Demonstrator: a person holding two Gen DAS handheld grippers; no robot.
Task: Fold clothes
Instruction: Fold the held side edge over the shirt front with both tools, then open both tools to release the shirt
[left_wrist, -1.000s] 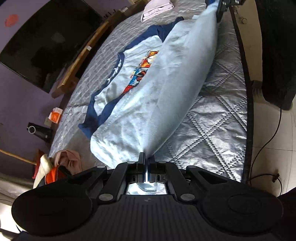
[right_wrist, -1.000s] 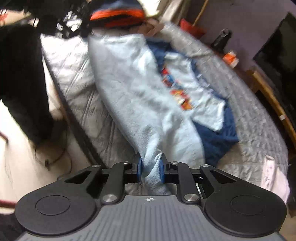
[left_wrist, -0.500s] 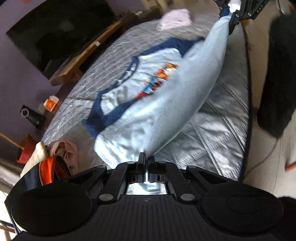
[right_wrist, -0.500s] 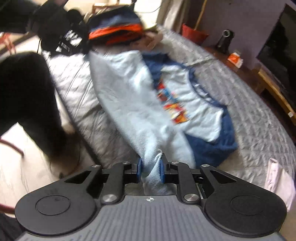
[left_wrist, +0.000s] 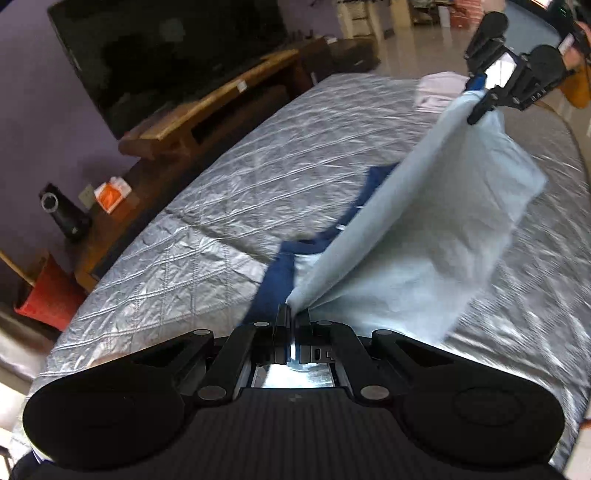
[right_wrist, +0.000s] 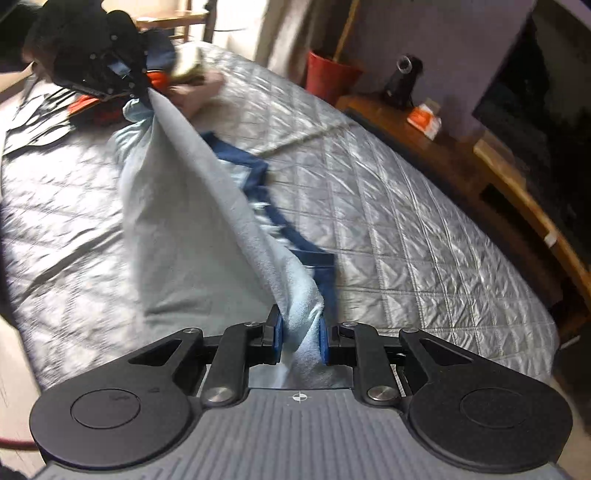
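I have the left gripper (left_wrist: 291, 317) pressed together on one edge of the shirt (left_wrist: 424, 236), and the right gripper (right_wrist: 299, 332) pinches the opposite edge between its blue pads (right_wrist: 277, 332). The shirt is a soft, light blue cloth with a fine fleecy surface and dark navy trim (right_wrist: 255, 166); it hangs stretched between both grippers like a sloping sheet, while its lower part lies on the bed (left_wrist: 221, 206). The bed cover is a shiny silver-grey quilt, stitched in a diamond pattern and a little wrinkled. A pale pink folded cloth (left_wrist: 439, 88) lies on the far end of the bed in the left view. Beside the bed stands a wooden bench (left_wrist: 207, 110), a dark screen (left_wrist: 166, 55) and a red bucket (right_wrist: 330, 75). An orange and white box (right_wrist: 424, 118) has print on it, but I cannot read it.
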